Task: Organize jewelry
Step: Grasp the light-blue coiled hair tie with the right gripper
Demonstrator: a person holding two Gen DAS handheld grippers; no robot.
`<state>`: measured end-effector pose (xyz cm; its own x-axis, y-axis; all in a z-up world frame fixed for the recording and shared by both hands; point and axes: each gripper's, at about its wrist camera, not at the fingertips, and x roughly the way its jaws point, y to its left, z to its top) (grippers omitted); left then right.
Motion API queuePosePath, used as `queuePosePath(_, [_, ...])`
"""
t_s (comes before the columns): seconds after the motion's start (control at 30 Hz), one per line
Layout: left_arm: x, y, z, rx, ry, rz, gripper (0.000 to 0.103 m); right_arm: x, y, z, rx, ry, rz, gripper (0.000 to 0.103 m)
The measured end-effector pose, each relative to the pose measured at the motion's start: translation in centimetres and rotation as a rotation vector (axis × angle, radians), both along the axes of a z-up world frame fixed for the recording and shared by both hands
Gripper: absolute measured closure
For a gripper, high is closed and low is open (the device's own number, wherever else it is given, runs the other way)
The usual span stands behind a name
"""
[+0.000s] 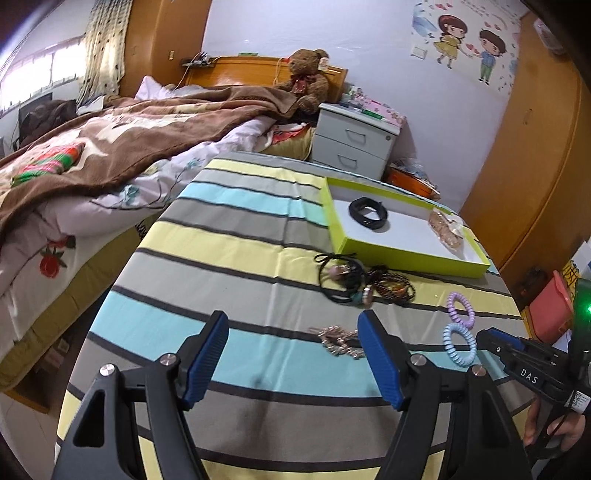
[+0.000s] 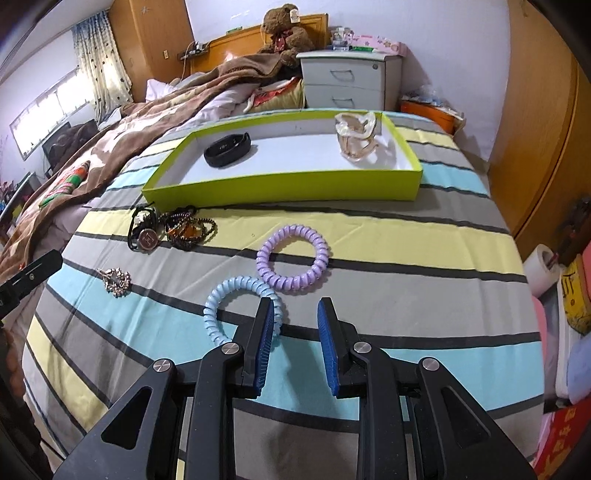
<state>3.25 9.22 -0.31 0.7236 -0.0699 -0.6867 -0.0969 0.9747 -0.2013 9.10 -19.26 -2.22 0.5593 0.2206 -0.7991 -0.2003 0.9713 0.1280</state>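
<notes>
A green-rimmed box (image 2: 280, 188) (image 1: 406, 260) lies on the striped table and holds a black band (image 2: 227, 149) (image 1: 368, 213) and a bagged pale necklace (image 2: 356, 138) (image 1: 445, 225). In front of it lie a tangle of dark bracelets (image 2: 173, 225) (image 1: 364, 282), a sparkly brooch (image 2: 117, 282) (image 1: 338, 339), a purple coil tie (image 2: 293, 264) (image 1: 460, 308) and a blue coil tie (image 2: 225, 306) (image 1: 458, 343). My left gripper (image 1: 293, 328) is open above the cloth, its right finger beside the brooch. My right gripper (image 2: 295, 310) is open and empty, its left finger over the blue tie's edge.
A bed with a brown blanket (image 1: 110, 140) borders the table on the left. A white nightstand (image 2: 349, 83) and a teddy bear (image 2: 282, 35) stand beyond the box. A wooden wardrobe (image 2: 546, 129) stands at the right, with a paper roll (image 2: 539, 267) and boxes below.
</notes>
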Motion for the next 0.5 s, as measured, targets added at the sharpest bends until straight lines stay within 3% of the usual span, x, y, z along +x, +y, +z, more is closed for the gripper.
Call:
queuePosePath(0.17, [-0.1,0.3,-0.4,-0.005,0.007,0.0,0.029,-0.1,1.0,-0.6,-0.013,0.014,0.027,0.073])
queuePosePath(0.5, [0.5,0.4,-0.8,-0.013,0.026,-0.006,0.029,0.1,2.1,-0.8,-0.069,-0.001,0.03,0.073])
